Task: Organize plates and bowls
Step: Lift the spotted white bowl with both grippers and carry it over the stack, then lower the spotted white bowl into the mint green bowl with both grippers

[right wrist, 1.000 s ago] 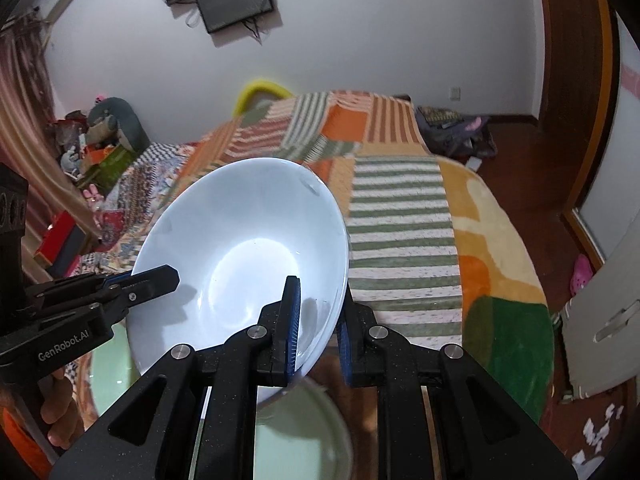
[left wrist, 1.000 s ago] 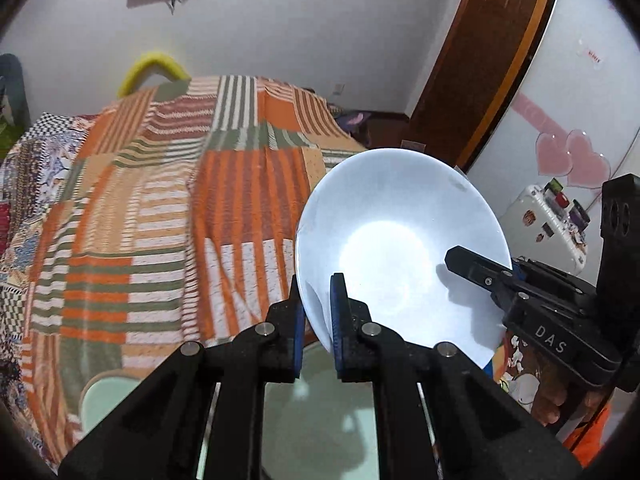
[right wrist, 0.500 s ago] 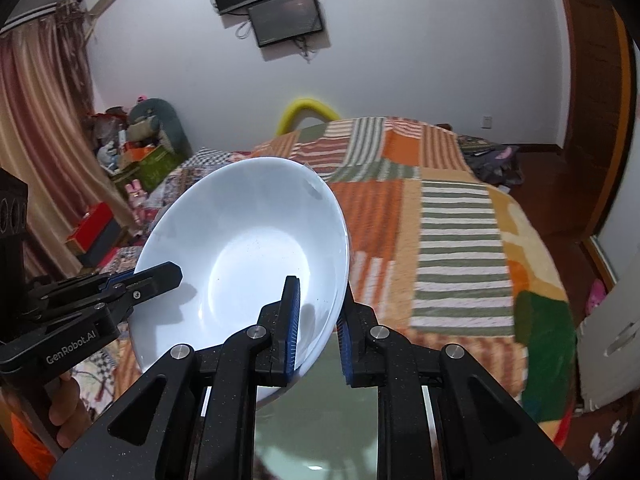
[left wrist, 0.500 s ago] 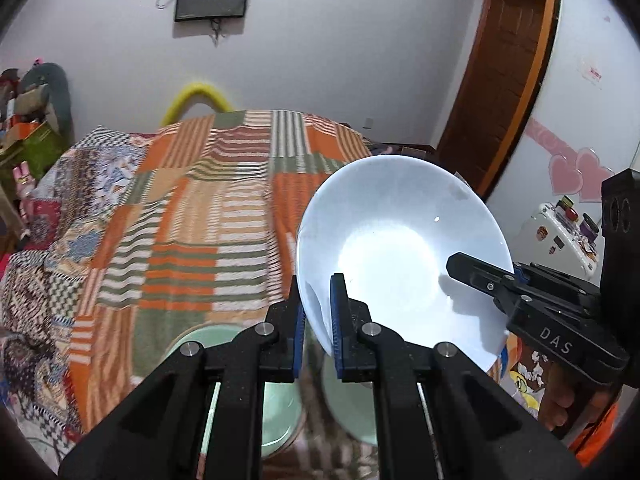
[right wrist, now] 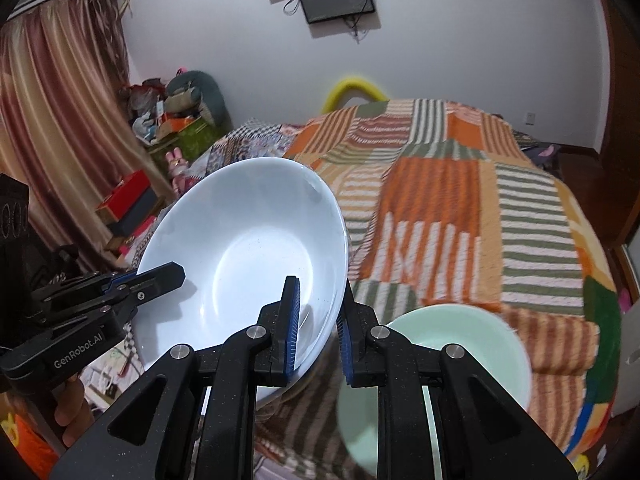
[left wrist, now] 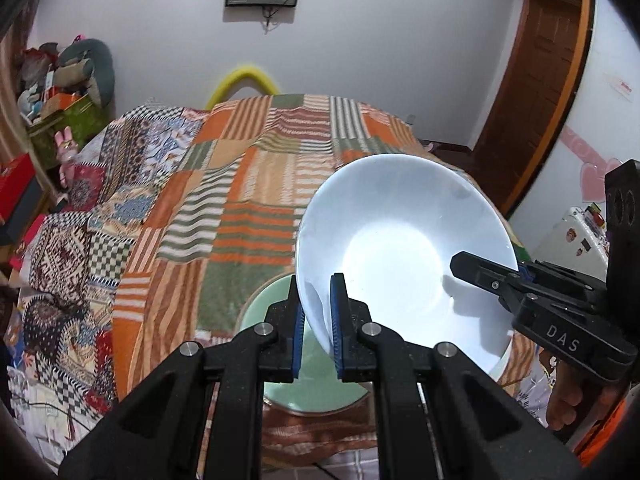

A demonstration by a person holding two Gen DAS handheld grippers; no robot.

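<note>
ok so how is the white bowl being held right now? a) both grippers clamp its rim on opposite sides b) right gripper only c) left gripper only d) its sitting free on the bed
a: the left gripper pinches one edge of the white bowl and the right gripper pinches the opposite edge, holding it tilted above the blanket.

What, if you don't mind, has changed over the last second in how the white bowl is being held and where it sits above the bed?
The white bowl has been carried level across the patchwork blanket, so the wall screen and the pale green bowl below have come into view. Nothing was grasped or released: the left gripper and right gripper stay clamped on opposite rims, and the bowl's tilt looks unchanged.
</note>
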